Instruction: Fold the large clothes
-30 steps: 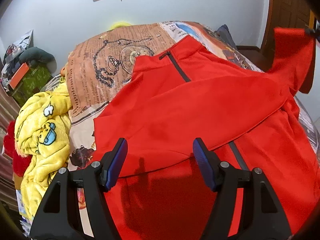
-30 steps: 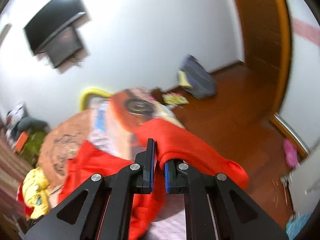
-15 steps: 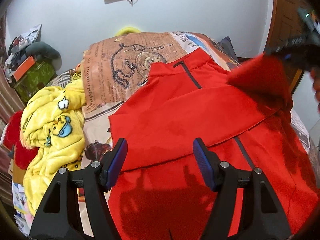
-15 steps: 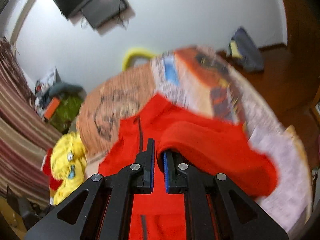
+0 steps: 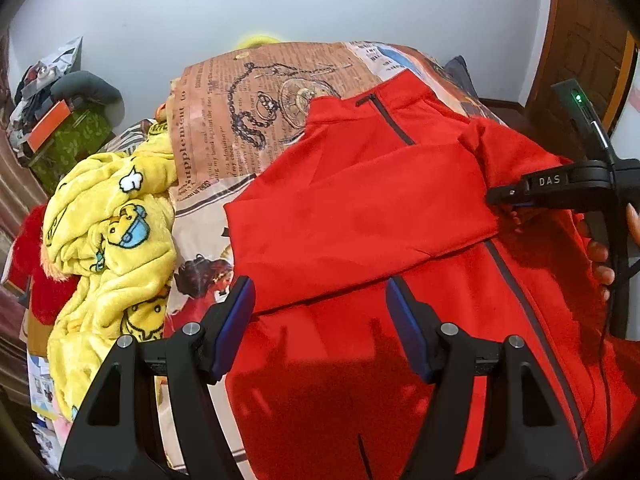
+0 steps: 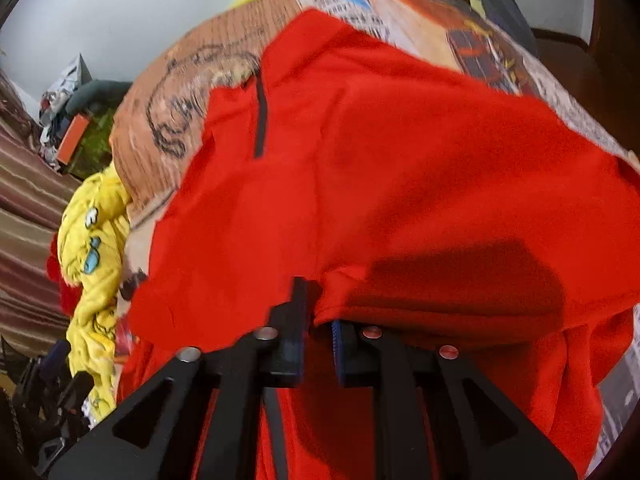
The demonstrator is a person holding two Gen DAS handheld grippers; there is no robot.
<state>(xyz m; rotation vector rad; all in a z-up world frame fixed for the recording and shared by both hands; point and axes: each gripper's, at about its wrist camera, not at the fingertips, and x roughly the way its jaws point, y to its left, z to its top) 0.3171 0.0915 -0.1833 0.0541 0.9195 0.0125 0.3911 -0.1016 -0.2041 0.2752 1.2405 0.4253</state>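
1. My left gripper [image 5: 320, 328] hangs over the near part of the red jacket [image 5: 360, 208], its blue-padded fingers [image 5: 236, 320] wide apart and holding nothing.
2. My right gripper [image 6: 318, 332] has its fingers pinched together on a fold of the jacket's right sleeve [image 6: 460, 248], carried over the chest.
3. The jacket lies spread on the newspaper-print bedsheet [image 5: 248, 120], collar at the far end.
4. A yellow cartoon blanket [image 5: 108, 240] is bunched at the left, just beside the jacket.
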